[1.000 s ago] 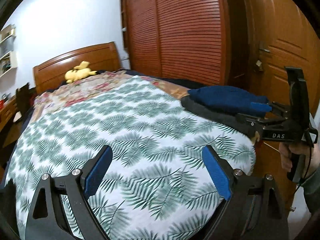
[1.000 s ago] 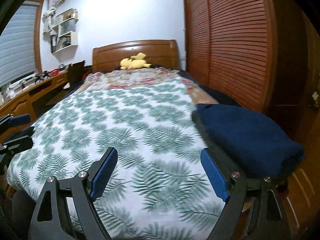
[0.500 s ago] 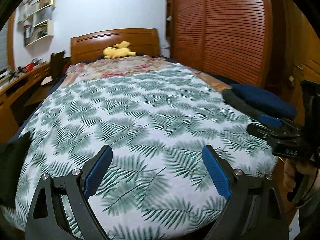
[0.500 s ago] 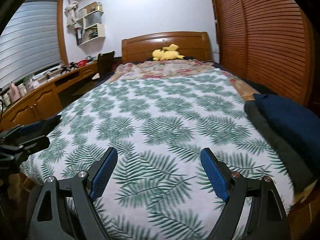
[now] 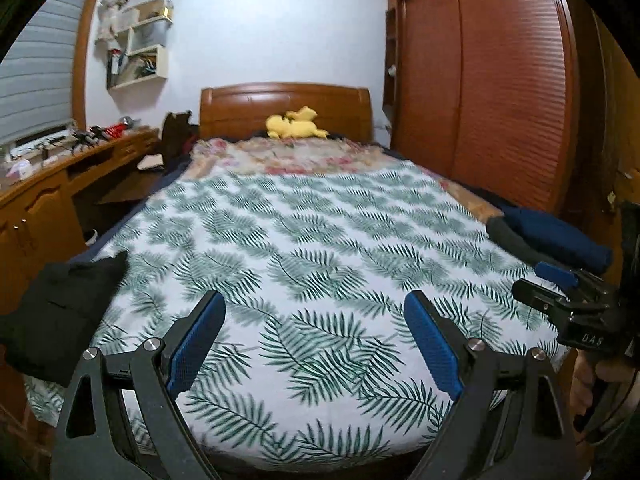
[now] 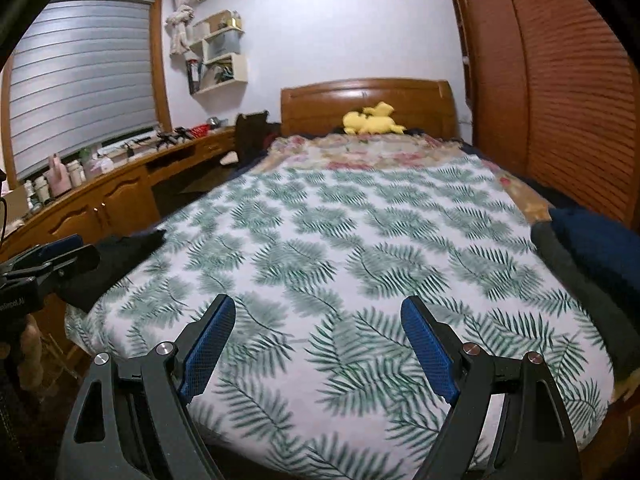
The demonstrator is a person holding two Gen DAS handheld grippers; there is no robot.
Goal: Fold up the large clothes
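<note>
Left wrist view, jaws: left gripper (image 5: 314, 338) wide, empty; right gripper (image 6: 318, 342) likewise.
Change: both have swung left, away from the folded stack (image 5: 560, 240).
Next garment: black cloth (image 5: 60, 304) at the bed's (image 5: 320, 240) left corner, probably the next pickup.

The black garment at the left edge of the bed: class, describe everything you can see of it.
The black garment is dark, matte cloth, lying bunched rather than flat on the near left corner of the leaf-print bedspread. One pointed corner reaches toward the bed's middle; the rest droops over the edge. Its folds are hard to read. No gripper touches it: the left gripper is open above bare bedspread.
</note>
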